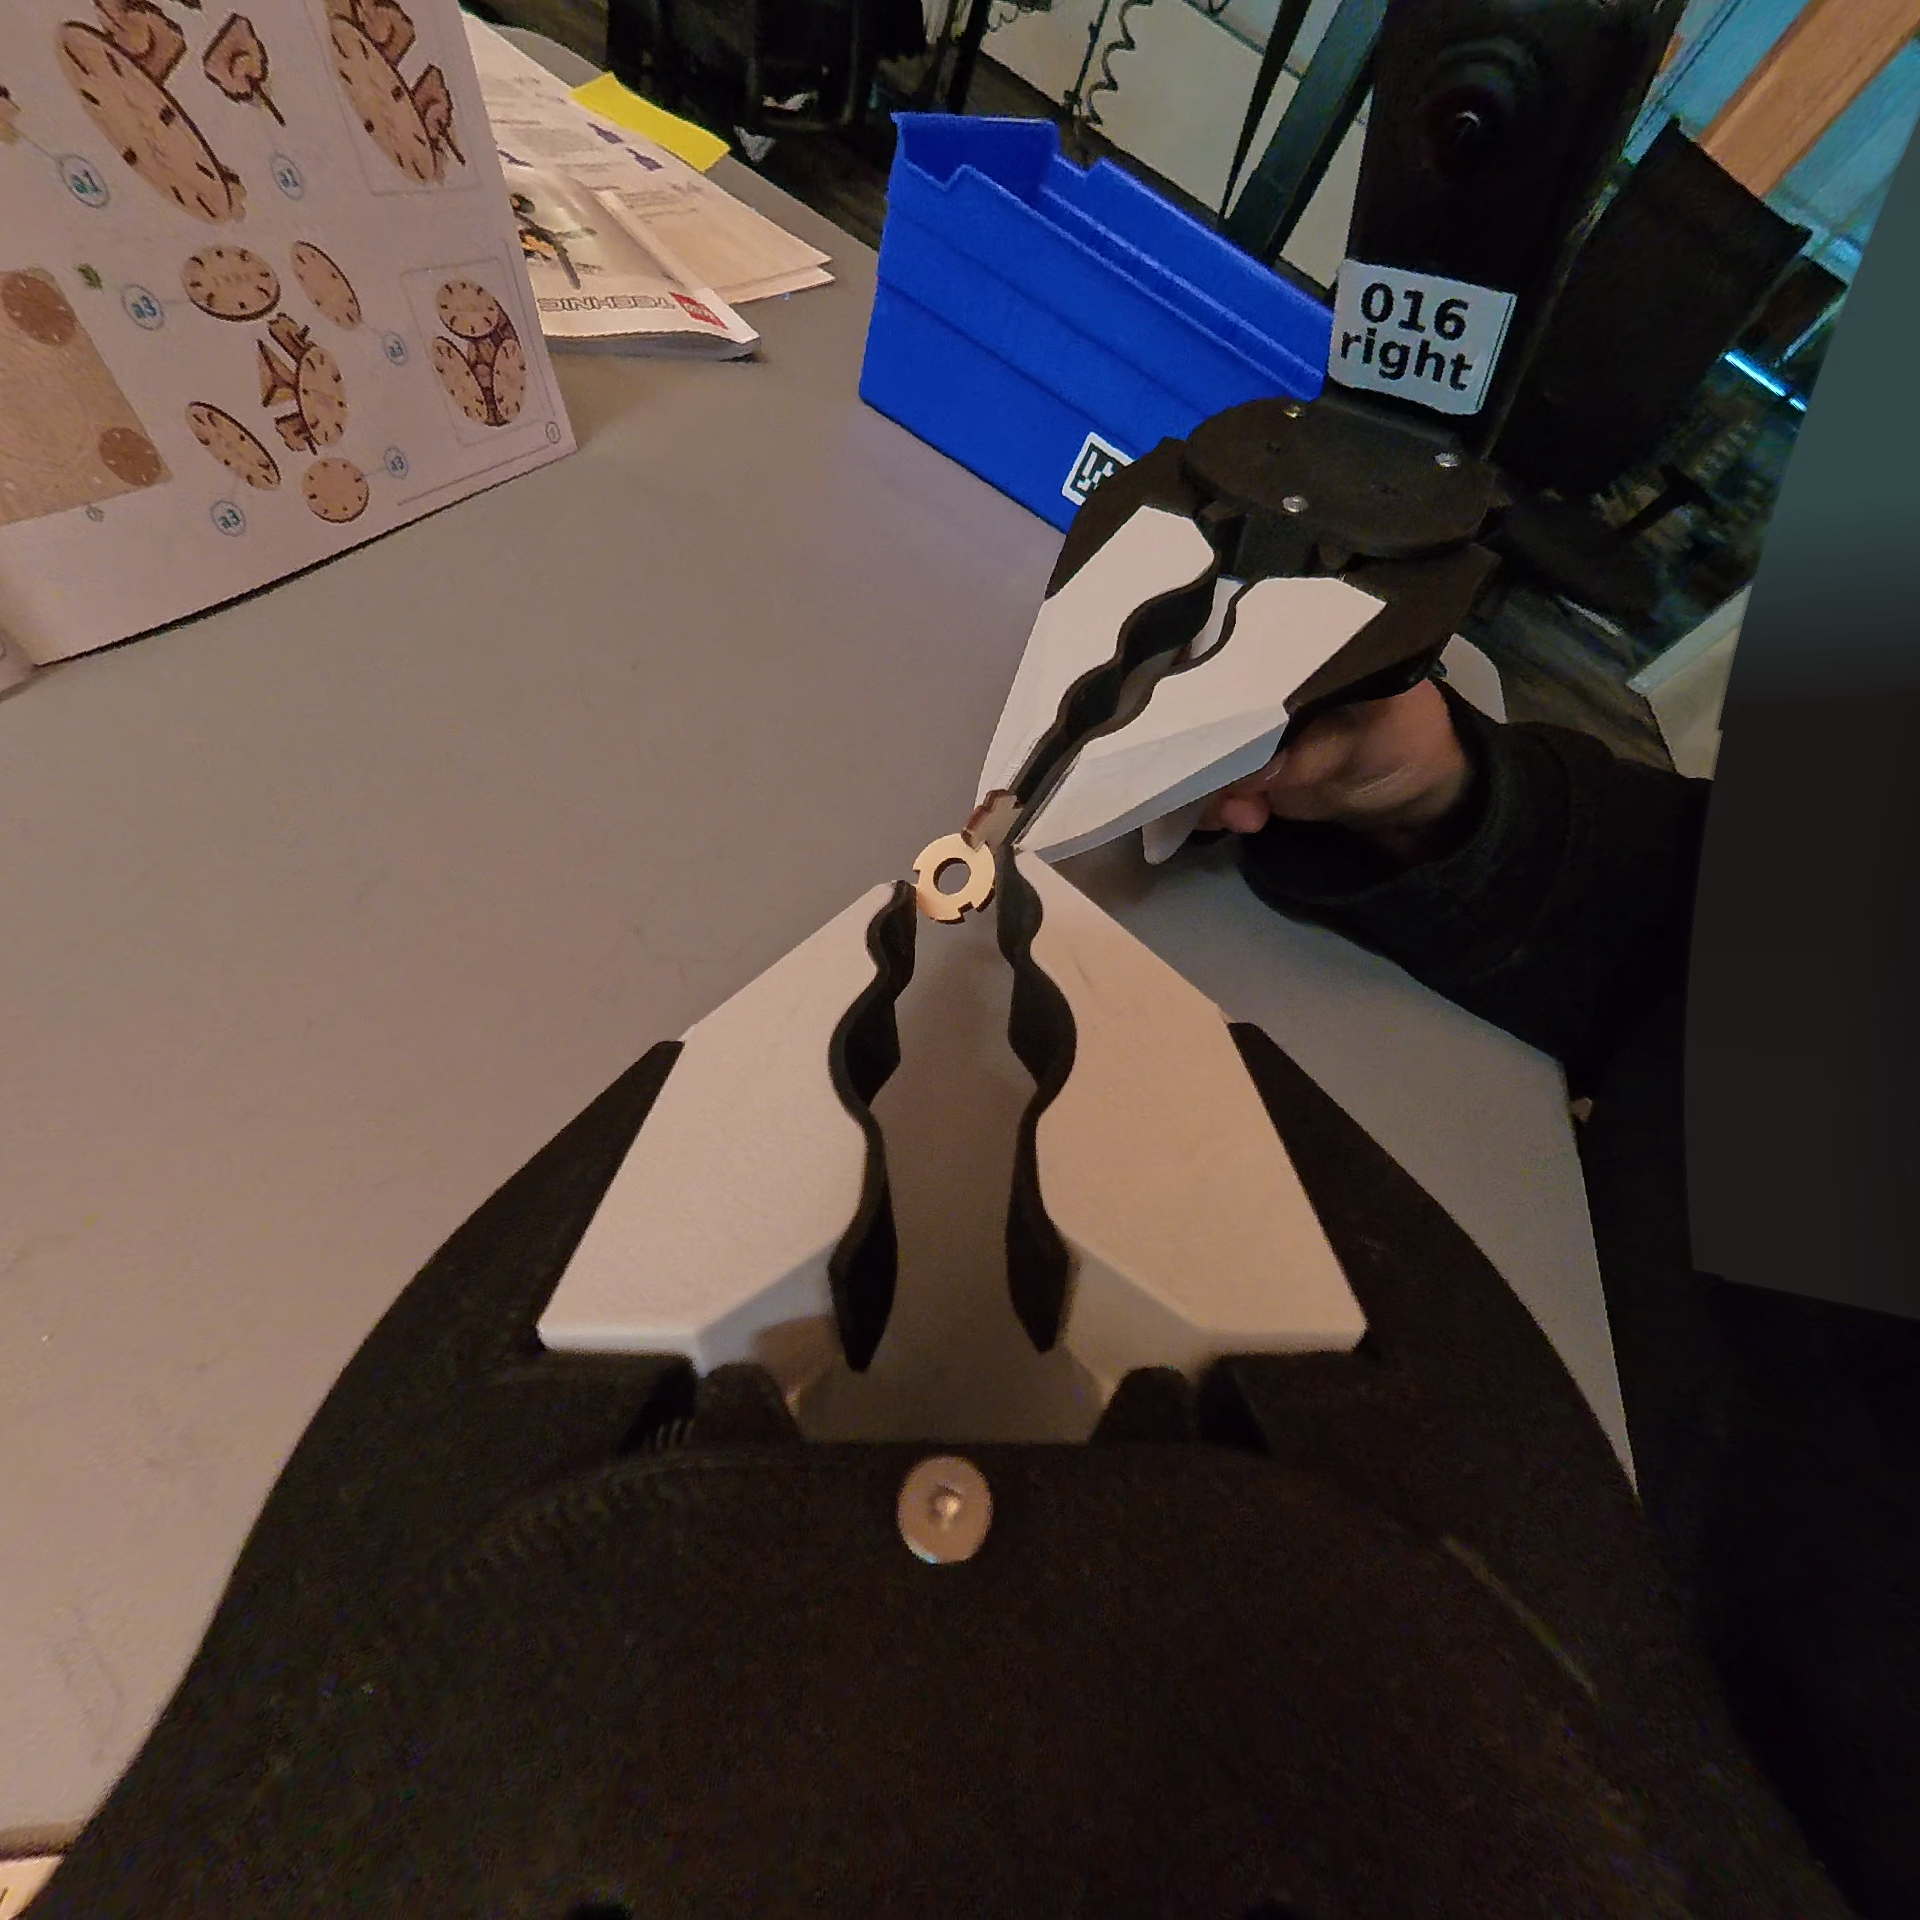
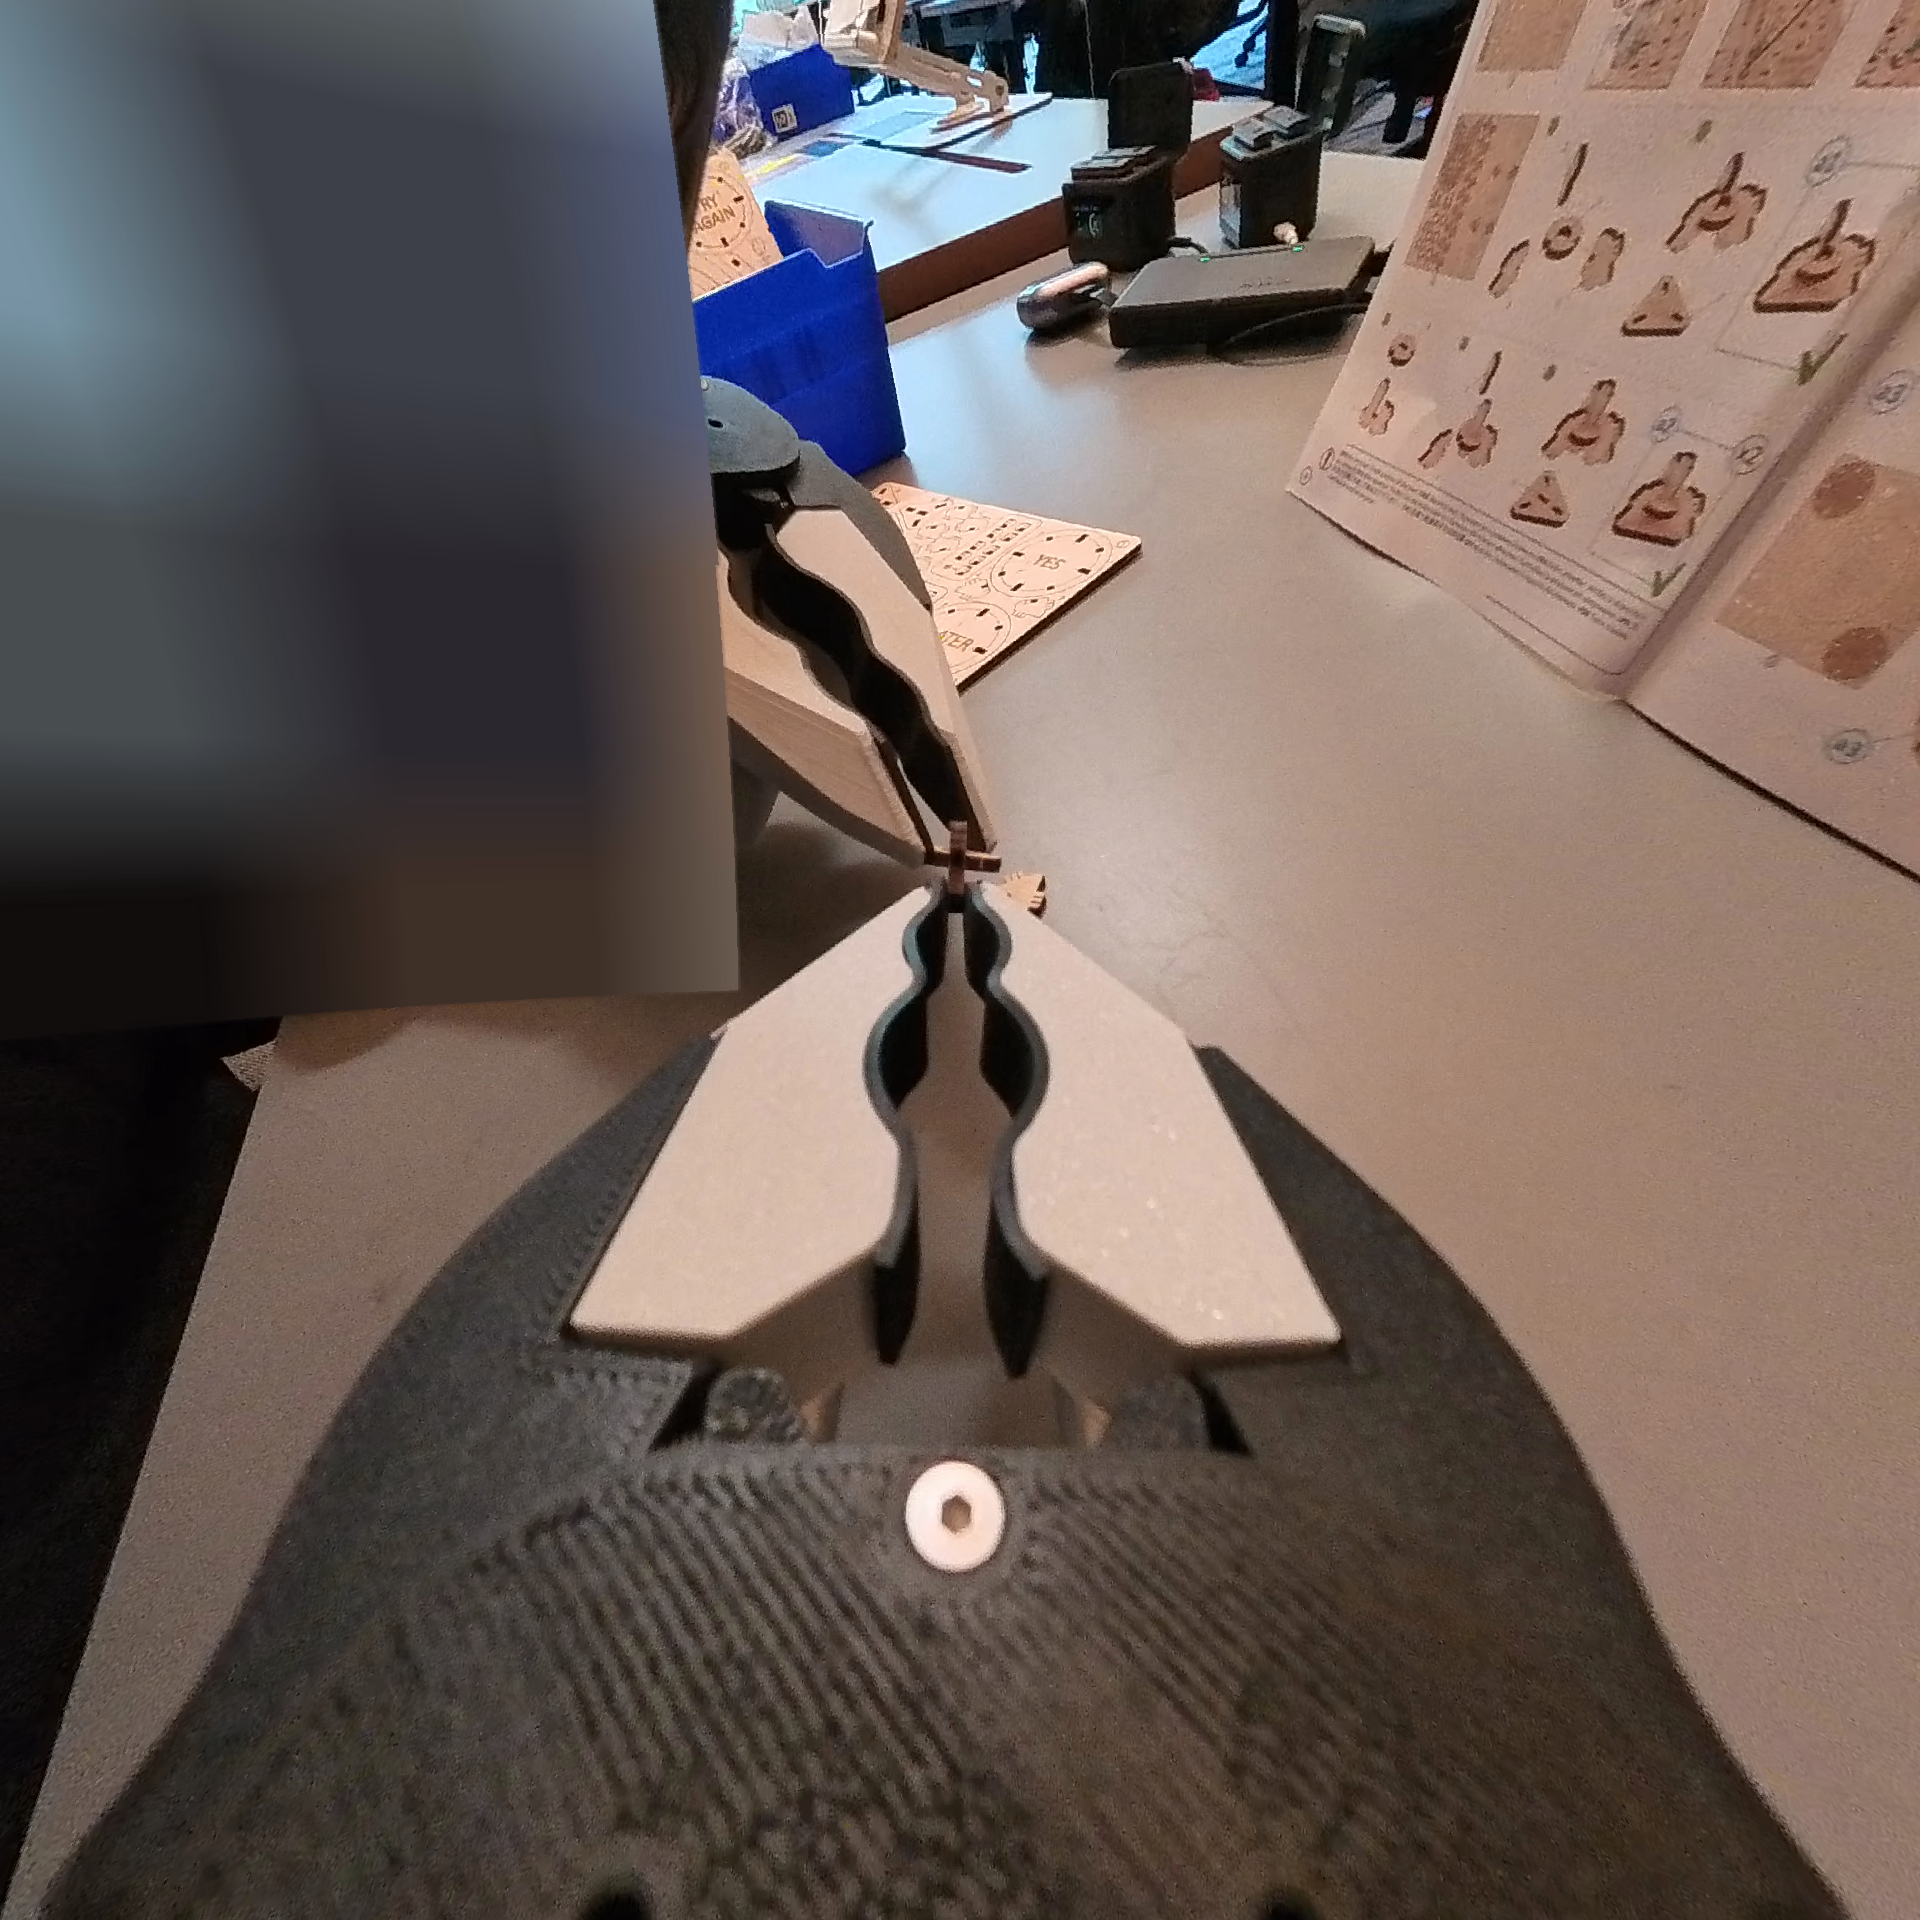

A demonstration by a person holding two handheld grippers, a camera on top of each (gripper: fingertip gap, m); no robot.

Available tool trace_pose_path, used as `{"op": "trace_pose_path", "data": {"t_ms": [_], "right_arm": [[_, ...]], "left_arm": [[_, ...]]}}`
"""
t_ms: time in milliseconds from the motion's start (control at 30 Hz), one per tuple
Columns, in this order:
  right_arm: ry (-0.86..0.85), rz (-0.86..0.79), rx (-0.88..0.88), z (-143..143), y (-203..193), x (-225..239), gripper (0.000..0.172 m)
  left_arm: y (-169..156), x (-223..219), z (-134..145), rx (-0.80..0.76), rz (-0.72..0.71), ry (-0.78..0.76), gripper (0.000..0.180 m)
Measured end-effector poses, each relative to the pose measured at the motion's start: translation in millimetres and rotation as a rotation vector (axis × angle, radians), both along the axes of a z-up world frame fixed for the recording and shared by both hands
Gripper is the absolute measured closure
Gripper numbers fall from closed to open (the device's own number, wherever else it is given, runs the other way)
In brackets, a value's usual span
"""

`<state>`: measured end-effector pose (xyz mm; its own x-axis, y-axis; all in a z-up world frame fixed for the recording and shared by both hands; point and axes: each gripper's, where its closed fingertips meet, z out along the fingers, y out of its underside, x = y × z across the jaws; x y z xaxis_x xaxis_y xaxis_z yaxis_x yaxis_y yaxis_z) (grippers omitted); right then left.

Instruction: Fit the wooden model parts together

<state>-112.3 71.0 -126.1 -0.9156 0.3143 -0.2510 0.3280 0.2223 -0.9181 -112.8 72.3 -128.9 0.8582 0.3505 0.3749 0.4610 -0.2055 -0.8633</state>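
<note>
Left gripper (image 1: 951, 894) pinching wooden ring (image 1: 954, 879) flat between tips; right gripper (image 2: 954, 902), jaws clamping thin wooden peg (image 1: 1000, 812), pressing it into ring's edge notch, above table (image 1: 623, 727).

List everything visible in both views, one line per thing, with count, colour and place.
Wooden ring: one, pale, notched, between the left gripper's fingertips.
Wooden strip: one, thin, in the right gripper's tips, meeting the ring.
Instruction sheet: one, white, propped at the table's far side.
Booklets: several, white, behind it.
Blue bins: two, far table edge.
Plywood sheet: one, tan, flat on table.
Black devices: several, farther back.
Table: one, grey.
Left gripper: closed on the ring.
Right gripper: closed on the strip.
Hand: one, on the right gripper's handle.
</note>
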Motion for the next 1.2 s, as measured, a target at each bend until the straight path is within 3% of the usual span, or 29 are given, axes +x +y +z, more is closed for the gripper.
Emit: {"op": "trace_pose_path", "data": {"t_ms": [833,967,1067,1200], "right_arm": [[-0.016,-0.002,0.046,-5,3,1,0.171],[0.022,-0.016,0.027,-1,3,-1,0.172],[0.035,-0.026,0.004,2,4,-3,0.172],[0.055,-0.033,-0.043,10,5,-5,0.172]], "left_arm": [[3,0,-4,-0.049,0.014,0.086,0.165],[3,-3,4,-0.002,0.043,0.055,0.164],[-4,-10,8,0.021,0.085,0.035,0.144],[-7,-12,15,0.154,0.088,-0.123,0.139]]}}
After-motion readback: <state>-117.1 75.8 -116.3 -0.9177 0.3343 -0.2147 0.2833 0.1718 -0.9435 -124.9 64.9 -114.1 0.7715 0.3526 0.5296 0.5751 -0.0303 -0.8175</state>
